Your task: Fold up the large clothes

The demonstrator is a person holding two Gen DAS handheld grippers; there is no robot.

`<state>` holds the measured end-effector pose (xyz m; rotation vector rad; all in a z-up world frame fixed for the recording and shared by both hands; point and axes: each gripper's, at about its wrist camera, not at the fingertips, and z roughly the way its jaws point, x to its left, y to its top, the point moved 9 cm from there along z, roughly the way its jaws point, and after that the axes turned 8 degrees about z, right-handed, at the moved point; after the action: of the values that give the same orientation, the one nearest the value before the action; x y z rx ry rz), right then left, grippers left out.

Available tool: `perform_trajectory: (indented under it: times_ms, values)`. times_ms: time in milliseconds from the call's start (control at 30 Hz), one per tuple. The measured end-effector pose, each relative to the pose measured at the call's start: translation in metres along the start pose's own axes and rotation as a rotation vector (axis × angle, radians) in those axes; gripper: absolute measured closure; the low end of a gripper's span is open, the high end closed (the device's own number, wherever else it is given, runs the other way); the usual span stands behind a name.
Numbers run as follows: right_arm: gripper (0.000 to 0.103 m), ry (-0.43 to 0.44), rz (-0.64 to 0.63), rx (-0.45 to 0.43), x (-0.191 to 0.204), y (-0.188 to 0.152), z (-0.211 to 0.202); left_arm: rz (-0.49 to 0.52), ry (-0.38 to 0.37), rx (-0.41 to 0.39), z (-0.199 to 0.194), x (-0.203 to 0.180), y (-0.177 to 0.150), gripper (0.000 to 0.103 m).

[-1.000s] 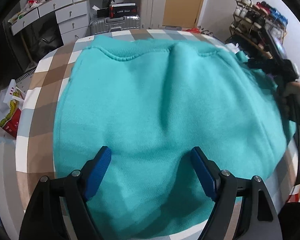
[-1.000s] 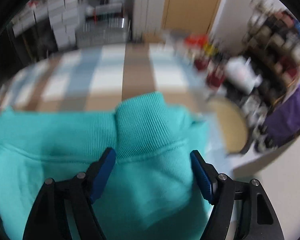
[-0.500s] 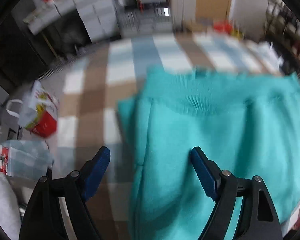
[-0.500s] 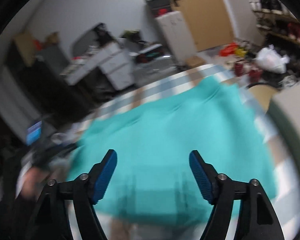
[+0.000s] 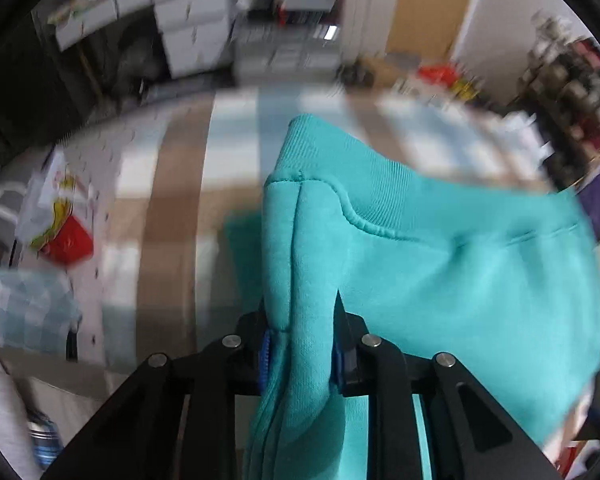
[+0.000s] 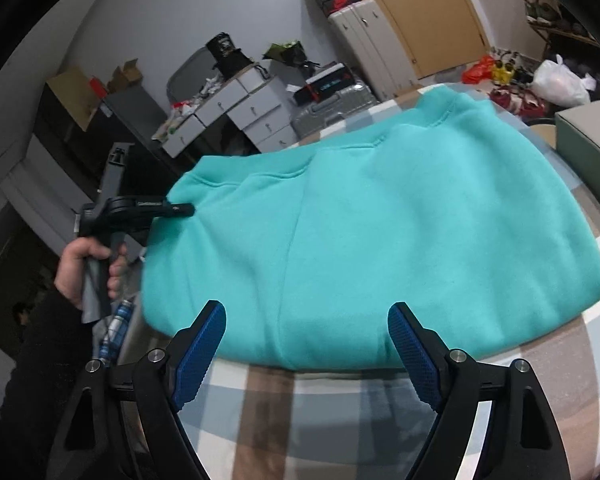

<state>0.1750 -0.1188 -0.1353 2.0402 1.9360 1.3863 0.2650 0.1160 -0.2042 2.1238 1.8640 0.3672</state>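
A large teal sweatshirt [image 6: 380,216] lies folded on a checked table [image 6: 340,408]. My left gripper [image 5: 300,344] is shut on the sweatshirt's [image 5: 460,264] left edge, just below its ribbed hem, with bunched cloth between the blue pads. In the right wrist view the left gripper [image 6: 180,210] shows at the sweatshirt's left corner, held by a hand. My right gripper [image 6: 306,344] is open and empty, above the sweatshirt's near edge.
Bags [image 5: 60,232] lie on the floor left of the table. Grey drawers [image 6: 244,108], suitcases [image 6: 364,44] and a wooden door [image 6: 428,12] stand behind. A shoe rack [image 5: 572,92] is at the far right. A pale box [image 6: 592,136] sits at the table's right.
My left gripper swung to the sweatshirt's left edge and shut on it. My right gripper pulled back from the ribbed corner to the near edge and stays open.
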Motion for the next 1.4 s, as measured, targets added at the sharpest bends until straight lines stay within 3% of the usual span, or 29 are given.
perform_trajectory:
  times_ms: [33, 67, 133, 200, 267, 367, 433, 533, 600, 633, 700, 767, 833, 867, 1000, 1033, 1133, 1200, 1300, 1367, 1400]
  values:
    - [0.019, -0.007, -0.016, -0.004, 0.002, -0.003, -0.001, -0.023, -0.014, 0.011, 0.019, 0.004, -0.006, 0.064]
    - [0.019, -0.008, -0.031, -0.006, 0.004, -0.003, -0.001, -0.053, -0.007, -0.036, 0.023, 0.011, -0.003, 0.042]
    - [0.019, -0.009, -0.045, -0.009, 0.006, -0.004, -0.001, -0.123, 0.048, -0.023, 0.020, 0.027, -0.009, 0.016]
    - [0.019, -0.022, -0.044, -0.014, 0.003, -0.004, -0.002, -0.149, 0.021, -0.008, 0.008, 0.033, -0.009, 0.017]
    - [0.019, -0.016, -0.031, -0.016, 0.001, -0.002, -0.003, -0.156, 0.068, -0.044, -0.025, 0.038, -0.005, 0.017]
    - [0.019, 0.006, -0.014, -0.026, 0.001, 0.002, -0.007, -0.078, 0.152, -0.246, -0.088, 0.024, 0.011, 0.017]
    - [0.019, 0.016, -0.016, -0.040, 0.004, 0.004, -0.010, -0.008, 0.082, -0.290, -0.102, -0.002, 0.007, 0.017]
    - [0.019, 0.017, -0.038, -0.049, 0.011, 0.003, -0.012, 0.080, -0.074, -0.177, -0.067, -0.040, -0.018, 0.020]
    - [0.019, 0.011, -0.048, -0.048, 0.012, 0.002, -0.012, 0.095, -0.038, -0.088, -0.030, -0.043, -0.035, 0.030]
    - [0.019, 0.009, -0.046, -0.046, 0.011, 0.001, -0.012, 0.118, 0.026, -0.051, -0.006, -0.039, -0.047, 0.030]
    - [0.019, 0.006, -0.033, -0.043, 0.008, 0.001, -0.012, 0.146, 0.070, -0.092, 0.005, -0.036, -0.049, 0.025]
    - [0.019, -0.003, -0.017, -0.045, 0.003, 0.002, -0.012, 0.073, 0.027, -0.087, 0.004, -0.029, -0.049, 0.024]
    - [0.019, -0.013, -0.004, -0.045, -0.002, 0.003, -0.012, 0.057, 0.045, -0.069, -0.008, -0.029, -0.045, 0.030]
    - [0.019, -0.020, 0.006, -0.044, -0.006, 0.004, -0.011, 0.070, 0.079, -0.079, -0.023, -0.033, -0.041, 0.034]
    - [0.019, -0.031, 0.067, -0.022, -0.019, 0.006, -0.008, 0.224, 0.065, -0.203, -0.069, -0.079, -0.039, 0.032]
    - [0.019, -0.029, 0.080, -0.017, -0.022, 0.006, -0.008, 0.249, 0.071, -0.185, -0.063, -0.087, -0.045, 0.032]
    - [0.019, -0.023, 0.092, -0.019, -0.022, 0.006, -0.009, 0.228, 0.065, -0.014, -0.008, -0.079, -0.072, 0.032]
    - [0.019, -0.028, 0.082, -0.020, -0.021, 0.005, -0.009, 0.211, 0.079, -0.096, -0.003, -0.077, -0.073, 0.029]
    - [0.019, -0.040, 0.090, -0.009, -0.025, 0.003, -0.008, 0.236, 0.140, -0.044, -0.009, -0.084, -0.069, 0.030]
    - [0.019, -0.047, 0.102, 0.002, -0.028, 0.002, -0.006, 0.219, 0.127, -0.049, -0.021, -0.090, -0.057, 0.031]
    - [0.019, -0.046, 0.111, 0.003, -0.029, 0.003, -0.006, 0.214, 0.086, -0.083, -0.033, -0.102, -0.049, 0.031]
